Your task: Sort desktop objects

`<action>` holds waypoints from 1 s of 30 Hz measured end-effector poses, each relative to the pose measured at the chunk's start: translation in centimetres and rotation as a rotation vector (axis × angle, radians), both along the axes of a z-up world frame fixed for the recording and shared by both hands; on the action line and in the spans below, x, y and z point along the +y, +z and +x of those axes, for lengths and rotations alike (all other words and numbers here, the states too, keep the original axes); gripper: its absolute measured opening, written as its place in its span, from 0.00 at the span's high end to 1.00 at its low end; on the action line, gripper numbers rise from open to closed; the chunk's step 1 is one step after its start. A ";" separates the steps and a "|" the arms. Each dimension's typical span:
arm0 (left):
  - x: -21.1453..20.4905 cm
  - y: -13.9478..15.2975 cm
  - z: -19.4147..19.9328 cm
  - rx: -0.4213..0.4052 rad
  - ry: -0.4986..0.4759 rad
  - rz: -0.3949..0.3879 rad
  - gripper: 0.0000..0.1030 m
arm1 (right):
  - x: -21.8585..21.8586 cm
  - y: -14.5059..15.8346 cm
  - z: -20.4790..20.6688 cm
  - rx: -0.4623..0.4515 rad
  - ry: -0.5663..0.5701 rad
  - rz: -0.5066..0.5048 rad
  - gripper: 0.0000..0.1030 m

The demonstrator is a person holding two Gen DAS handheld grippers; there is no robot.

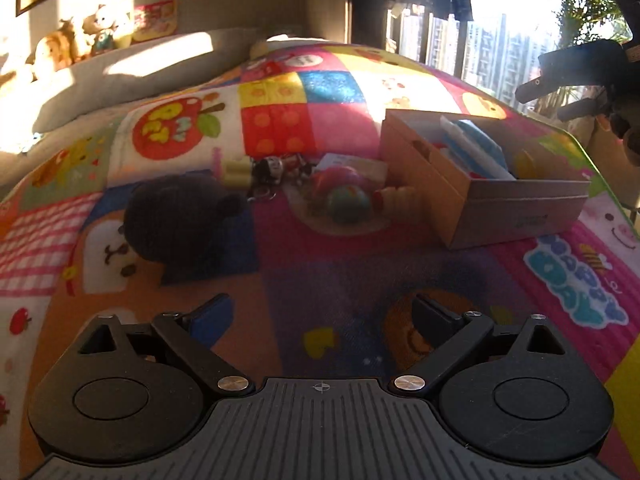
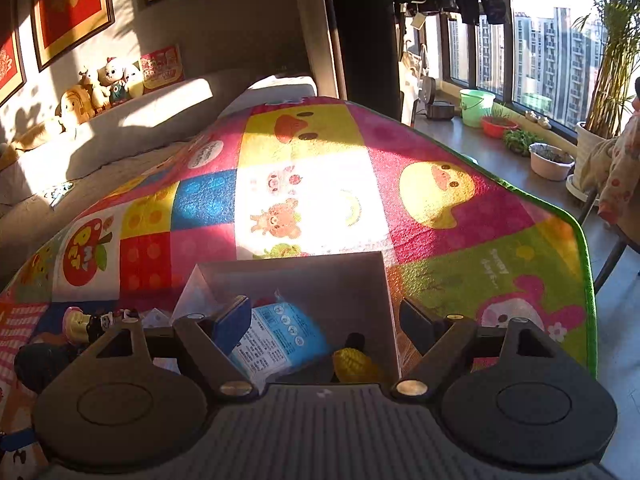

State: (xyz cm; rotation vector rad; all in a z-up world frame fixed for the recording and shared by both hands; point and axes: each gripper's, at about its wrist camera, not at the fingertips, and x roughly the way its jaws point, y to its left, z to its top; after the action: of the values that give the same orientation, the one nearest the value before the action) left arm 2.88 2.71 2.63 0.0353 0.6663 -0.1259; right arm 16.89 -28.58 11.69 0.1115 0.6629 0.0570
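Observation:
A brown cardboard box (image 1: pixel 516 204) stands on the bright patchwork mat (image 1: pixel 320 272), to the right. In it lie a blue packet (image 2: pixel 280 336) and a yellow corn-shaped toy (image 2: pixel 352 364). Left of the box lies a pile of small toys: a green ball (image 1: pixel 348 200), a pink toy (image 1: pixel 336 178), a keychain figure (image 1: pixel 272 168) and pale yellow rolls (image 1: pixel 236 172). A black plush bear (image 1: pixel 180 220) lies further left. My left gripper (image 1: pixel 320 308) is open over bare mat, short of the pile. My right gripper (image 2: pixel 324 310) is open above the box, with nothing between its fingers.
The mat's green edge (image 2: pixel 586 280) runs along the right, with a window ledge holding a green bucket (image 2: pixel 476 106) and plant bowls (image 2: pixel 550 160) beyond it. Plush dolls (image 2: pixel 100 88) line a grey sofa back at the far left. A person's patterned sleeve (image 2: pixel 620 172) shows at right.

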 end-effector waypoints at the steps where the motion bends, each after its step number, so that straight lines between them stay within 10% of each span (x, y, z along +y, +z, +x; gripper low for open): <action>1: 0.2 -0.2 -0.3 -0.005 0.009 0.014 0.03 | 0.5 -0.1 -0.1 0.009 0.012 -0.004 0.20; 6: 1.5 -1.0 -1.0 -0.025 0.076 0.054 0.03 | 5.4 0.2 -2.0 0.008 0.126 -0.035 0.20; 12: 3.8 -1.6 -1.4 -0.010 0.143 -0.059 0.03 | 15.1 -0.5 -3.0 0.012 0.355 -0.196 0.56; 24: 5.6 -2.0 -1.5 0.000 0.176 -0.177 0.02 | 24.5 -10.1 -1.0 0.076 0.561 -0.846 0.60; 30: 5.6 -1.9 -1.5 0.001 0.177 -0.177 0.02 | 23.9 -8.4 -3.3 0.016 0.552 -0.758 0.77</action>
State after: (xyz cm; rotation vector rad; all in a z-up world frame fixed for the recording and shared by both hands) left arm 1.40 8.31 0.72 -0.1935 0.6546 -0.0141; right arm 13.60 -4.66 3.28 -0.8047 0.6777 0.3299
